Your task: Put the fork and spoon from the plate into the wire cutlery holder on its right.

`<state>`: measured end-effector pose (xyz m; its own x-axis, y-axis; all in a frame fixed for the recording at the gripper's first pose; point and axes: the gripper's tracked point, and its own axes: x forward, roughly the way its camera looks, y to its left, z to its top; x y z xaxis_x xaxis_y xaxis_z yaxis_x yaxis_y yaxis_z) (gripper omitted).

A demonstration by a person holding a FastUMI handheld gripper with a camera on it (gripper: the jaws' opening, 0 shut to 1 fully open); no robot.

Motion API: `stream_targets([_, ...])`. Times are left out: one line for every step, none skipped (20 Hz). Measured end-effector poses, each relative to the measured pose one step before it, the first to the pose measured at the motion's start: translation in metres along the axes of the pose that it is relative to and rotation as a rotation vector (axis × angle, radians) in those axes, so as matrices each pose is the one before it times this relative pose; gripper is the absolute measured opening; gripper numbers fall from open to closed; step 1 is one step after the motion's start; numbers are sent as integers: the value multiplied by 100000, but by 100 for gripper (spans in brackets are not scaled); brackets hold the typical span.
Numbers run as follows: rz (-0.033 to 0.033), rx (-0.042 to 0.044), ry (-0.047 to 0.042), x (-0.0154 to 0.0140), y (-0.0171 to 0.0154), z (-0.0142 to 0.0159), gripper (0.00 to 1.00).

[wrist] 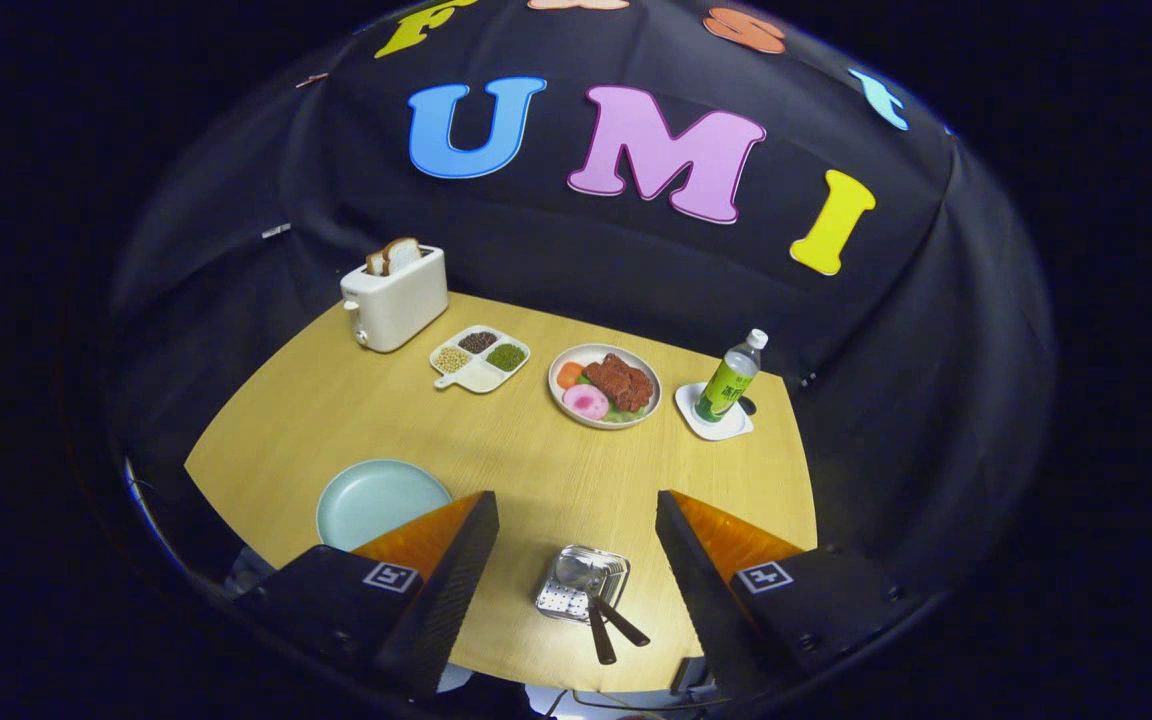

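Both pieces of cutlery already in the wire cutlery holder (581, 583), by the look of it: two dark handles (611, 625) sticking out of its metal basket toward the camera, crossed close together, the heads hidden down inside, so no telling fork from spoon. Holder standing near the table's near edge, between the two fingers and just ahead of them. To its left, the pale green plate (376, 498), bare on its visible part, near the table's near left corner and partly hidden behind the left finger (436, 570). Gripper (576, 575) released, fingers spread wide, clasping nothing, touching neither holder nor handles. Judged from this: placing step done or all but done, with nothing left on the plate to fetch; next move probably calls only for drawing straight back and up without clipping the protruding handles, since a knock there could tip the light holder. Further out on the wooden table (536, 460), toward the far edge: one round plate of food (604, 385) with meat, a carrot piece and a pink slice; left of it one white divided dish (480, 357) with three fills of grains or beans; further left, near the far left corner, one white toaster (396, 297) with bread in its slot; right of the food plate, one green bottle (730, 378) with a white cap on one white coaster (714, 415), near the far right corner. Count: two handles, one holder, two plates, one dish, one toaster, one bottle, one coaster.
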<state>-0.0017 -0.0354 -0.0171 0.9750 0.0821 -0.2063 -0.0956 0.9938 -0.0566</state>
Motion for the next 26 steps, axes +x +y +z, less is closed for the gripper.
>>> stream_targets([1474, 550, -2692, 10, 349, 215, 99])
stream_targets([1870, 518, -2287, 125, 437, 287, 99])
stream_targets([1180, -62, -2690, 252, 127, 230, 99])
stream_targets([259, -815, -2060, 159, -150, 85, 99])
stream_targets([373, -820, -1263, 180, -177, -3, 99])
stream_targets([718, 205, -1634, 112, -17, 25, 98])
stream_targets([1173, 663, -1023, -64, 295, -16, 99])
stream_targets([949, 416, -1704, 34, 109, 203, 99])
stream_targets([309, -617, -1177, -68, -258, 9, 98])
stream_targets([251, -1138, -756, -2, -153, -15, 99])
stream_targets([386, -696, -985, -140, -61, -89, 99])
stream_targets([511, -420, -620, -34, -135, -88, 99])
stream_targets([106, 40, -455, -38, -335, -148, 99])
stream_targets([-94, 633, -271, -21, -450, -233, 99])
stream_targets([-185, 927, -234, -71, -292, -171, 99])
stream_targets([-339, 1321, -469, 26, -399, -80, 98])
stream_targets([-115, 1076, -244, 9, -255, -52, 98])
stream_targets([-130, 853, 191, 111, -239, -105, 99])
stream_targets([-342, 521, 476, 113, -363, -251, 98])
stream_targets([-78, 243, 43, -54, -190, -90, 99])
stream_targets([-182, -6, -630, 13, -114, 105, 98])
stream_targets([204, -113, -86, -70, 5, -34, 98])
stream_targets([500, -387, 5, -167, 92, -145, 98])
stream_targets([314, -764, -31, -165, 62, -39, 98])
stream_targets([364, -1019, -371, -166, 92, 54, 98])
stream_targets([40, -1115, -310, -137, -44, 65, 99])
